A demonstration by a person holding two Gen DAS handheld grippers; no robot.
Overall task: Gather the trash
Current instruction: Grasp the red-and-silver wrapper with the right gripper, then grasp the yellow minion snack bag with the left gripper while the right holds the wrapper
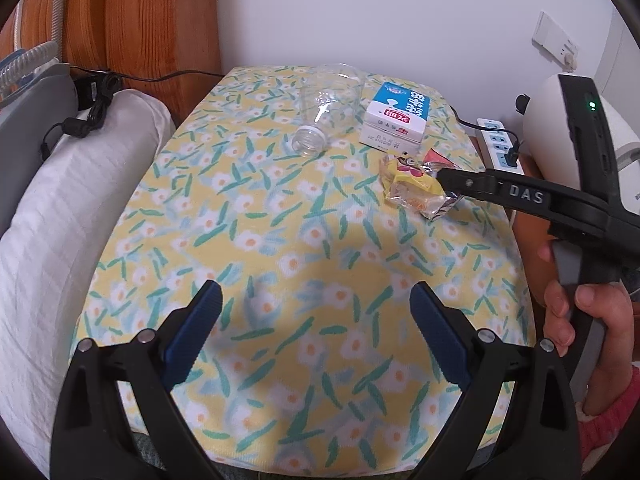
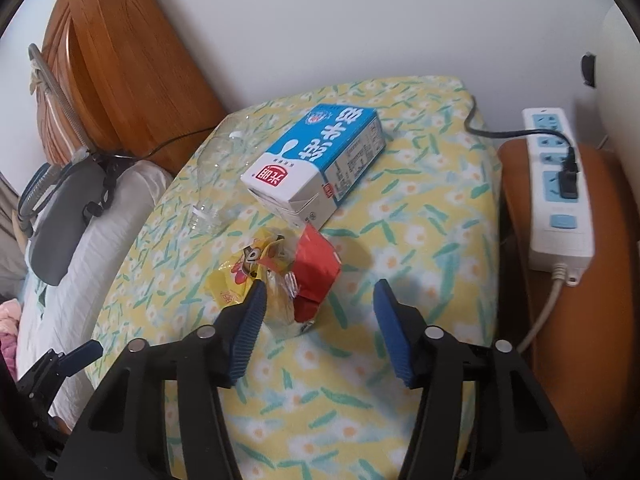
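As jaws gape, right gripper [image 2: 320,312] straddles snack wrapper [image 2: 280,276]

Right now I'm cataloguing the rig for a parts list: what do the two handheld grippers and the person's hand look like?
Both the left gripper and right gripper have black plastic frames with silver pivot pins and ribbed dark-blue finger pads. From the left wrist view, the right gripper's arm bears white "DAS" lettering, with a grey trigger and a green indicator light on its body. The bare hand shows a pink knitted cuff.
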